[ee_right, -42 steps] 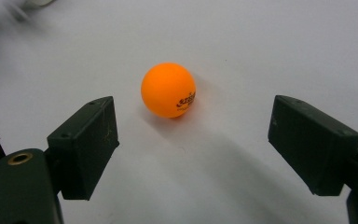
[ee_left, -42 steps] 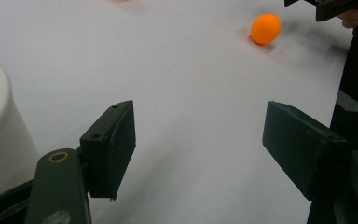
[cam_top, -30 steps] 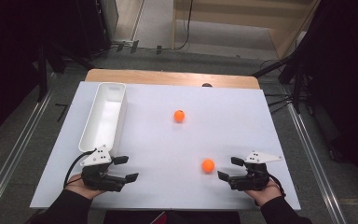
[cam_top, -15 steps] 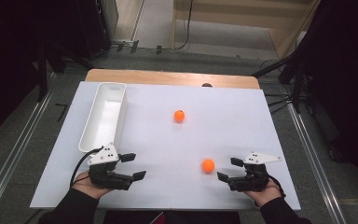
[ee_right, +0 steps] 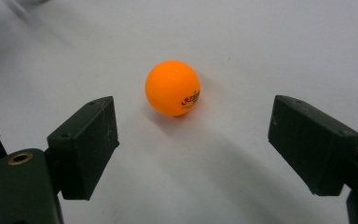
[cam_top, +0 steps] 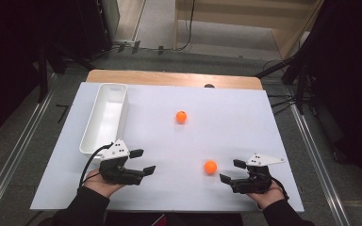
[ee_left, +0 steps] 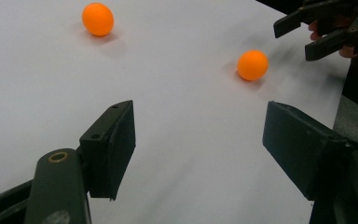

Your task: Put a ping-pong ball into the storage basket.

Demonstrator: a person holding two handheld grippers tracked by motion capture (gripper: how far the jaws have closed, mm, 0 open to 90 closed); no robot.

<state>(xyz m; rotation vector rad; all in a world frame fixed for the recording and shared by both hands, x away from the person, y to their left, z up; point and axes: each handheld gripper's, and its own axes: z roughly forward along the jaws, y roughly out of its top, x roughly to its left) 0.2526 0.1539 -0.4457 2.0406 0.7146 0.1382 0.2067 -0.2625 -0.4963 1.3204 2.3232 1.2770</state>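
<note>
The small orange plastic ball nearer the person [cam_top: 210, 167] lies on the white table sheet [cam_top: 245, 122], just ahead of the right gripper [cam_top: 230, 171] and slightly to the side of its line in the high view. In the right gripper view the same ball [ee_right: 173, 87] sits ahead of the two black jaws, roughly centred between them, and they stand wide apart with nothing held. The step in hand looks like the approach to a pick-up: the next move calls for a short push forward until the ball lies between the jaws, then a gentle closing, since so light a ball would likely roll if nudged by one jaw first.

Beyond this ball, toward the table's far edge, rests a second orange ball [cam_top: 181, 117], well apart. To the ball's left the left gripper [cam_top: 143, 161] hangs released, jaws spread and empty, pointed toward the ball. Farther left and back stands a long white rectangular plastic tray [cam_top: 122, 104], empty, a likely place for the balls. Nothing stands between the ball and the right gripper.
</note>
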